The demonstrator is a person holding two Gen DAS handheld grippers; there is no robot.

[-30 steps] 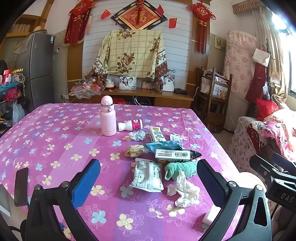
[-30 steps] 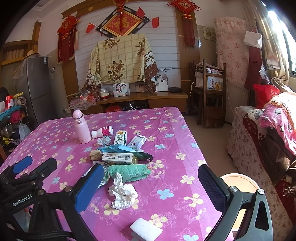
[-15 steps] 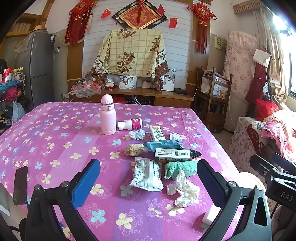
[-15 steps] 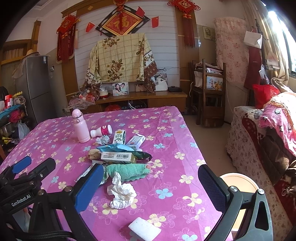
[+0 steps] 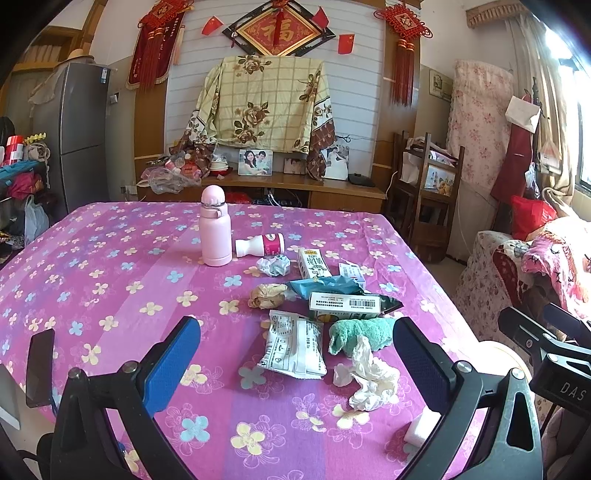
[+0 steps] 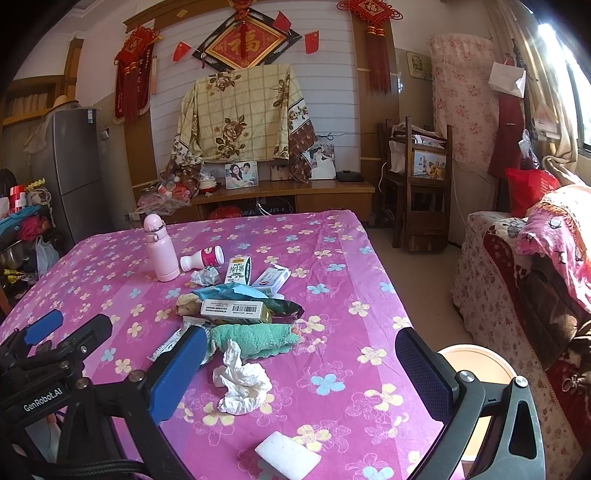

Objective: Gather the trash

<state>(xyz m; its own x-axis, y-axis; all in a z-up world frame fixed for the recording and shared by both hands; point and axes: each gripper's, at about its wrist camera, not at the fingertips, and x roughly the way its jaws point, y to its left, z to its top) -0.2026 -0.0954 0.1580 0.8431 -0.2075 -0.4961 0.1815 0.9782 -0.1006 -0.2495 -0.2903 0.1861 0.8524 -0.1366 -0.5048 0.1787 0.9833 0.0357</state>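
We see crumpled white tissue wad (image 6: 242, 386) lying loose on pink floral surface (image 6: 332, 280); left claw (image 5: 295, 362), right claw (image 6: 301, 373) both spread apart, empty. Scene unchanged since earlier frame.

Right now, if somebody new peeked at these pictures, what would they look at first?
Probably the bright pink flowery tablecloth with a messy heap of trash in the middle: wrappers, small boxes, a green rag and a crumpled tissue nearest the camera. A pink bottle stands upright behind the heap, and a big red-and-gold decoration hangs on the far wall.
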